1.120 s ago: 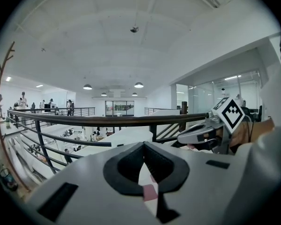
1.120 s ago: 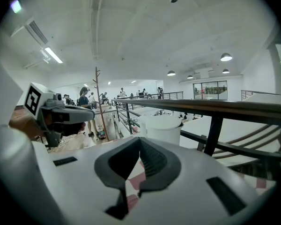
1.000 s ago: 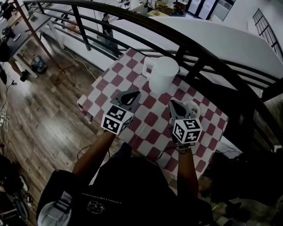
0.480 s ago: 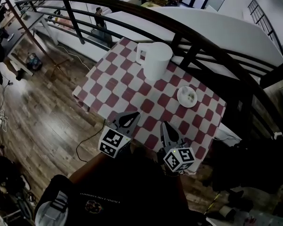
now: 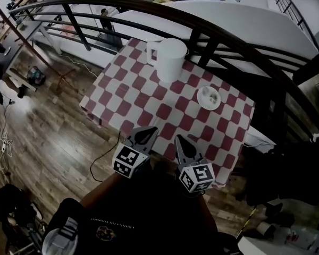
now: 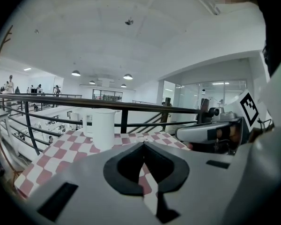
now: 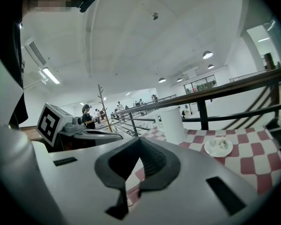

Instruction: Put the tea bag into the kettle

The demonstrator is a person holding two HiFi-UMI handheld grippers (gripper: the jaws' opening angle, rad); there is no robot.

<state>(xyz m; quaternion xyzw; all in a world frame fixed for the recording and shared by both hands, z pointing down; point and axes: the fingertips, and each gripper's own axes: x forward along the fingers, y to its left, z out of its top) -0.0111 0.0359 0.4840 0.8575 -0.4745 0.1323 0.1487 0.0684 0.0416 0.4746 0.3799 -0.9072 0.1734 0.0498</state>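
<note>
1. Along the near edge of the tabletop (image 5: 128, 101), the left gripper (image 5: 147, 132) and the right gripper (image 5: 179, 140) hover side by side. Each has its jaws closed together with nothing between them.
2. Bare red-and-white checked cloth lies between the grippers and a small round white saucer (image 5: 204, 103). The saucer sits toward the far right corner.
3. A pale, crumpled tea bag (image 5: 212, 95) lies on the saucer. It is too small to tell its long axis or which way it points.
4. A tall white cylindrical kettle (image 5: 170, 60) stands upright by the far edge, toward the far left corner. It is well apart from the saucer, and its handle is turned to the left.
5. A dark curved metal railing (image 5: 223, 35) runs just behind the far edge.
6. Brown wooden plank flooring (image 5: 42, 132) spreads left of the table, and a thin dark cable (image 5: 102, 156) trails across it.
7. Beyond the railing a lower hall opens, with desks and distant people under a white ceiling with round lamps.
</note>
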